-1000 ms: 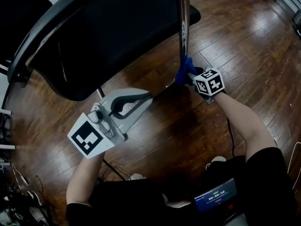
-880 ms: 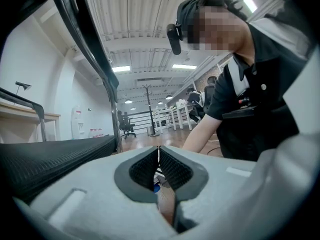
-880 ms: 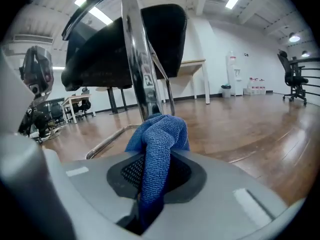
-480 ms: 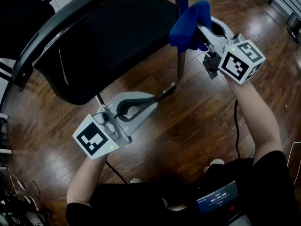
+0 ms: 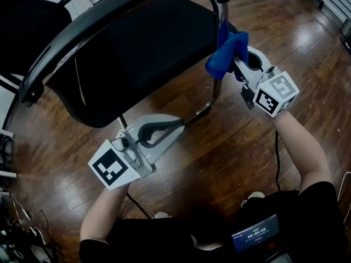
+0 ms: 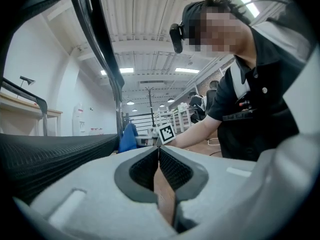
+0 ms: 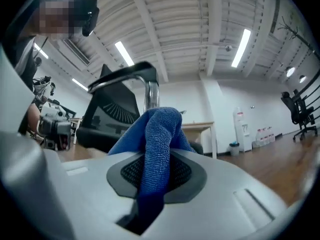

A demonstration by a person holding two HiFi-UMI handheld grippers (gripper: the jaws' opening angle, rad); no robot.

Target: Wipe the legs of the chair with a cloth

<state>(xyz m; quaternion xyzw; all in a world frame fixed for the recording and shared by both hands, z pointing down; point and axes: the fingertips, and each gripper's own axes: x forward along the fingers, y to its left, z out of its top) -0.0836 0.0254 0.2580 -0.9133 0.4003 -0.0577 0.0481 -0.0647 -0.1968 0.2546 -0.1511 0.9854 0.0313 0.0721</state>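
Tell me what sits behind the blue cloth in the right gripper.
The chair's chrome leg rises right behind the blue cloth, which the right gripper clamps. The cloth covers the leg's lower stretch, so contact cannot be confirmed.

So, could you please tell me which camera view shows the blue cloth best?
The right gripper view: the blue cloth fills the centre, clamped between the right gripper's jaws. The head view shows it bunched at the chair's chrome leg. The left gripper view catches only a small blue patch far off.

The cloth [image 5: 227, 55] in the right gripper [image 5: 239, 55] lies against the chair leg [image 5: 218, 87].
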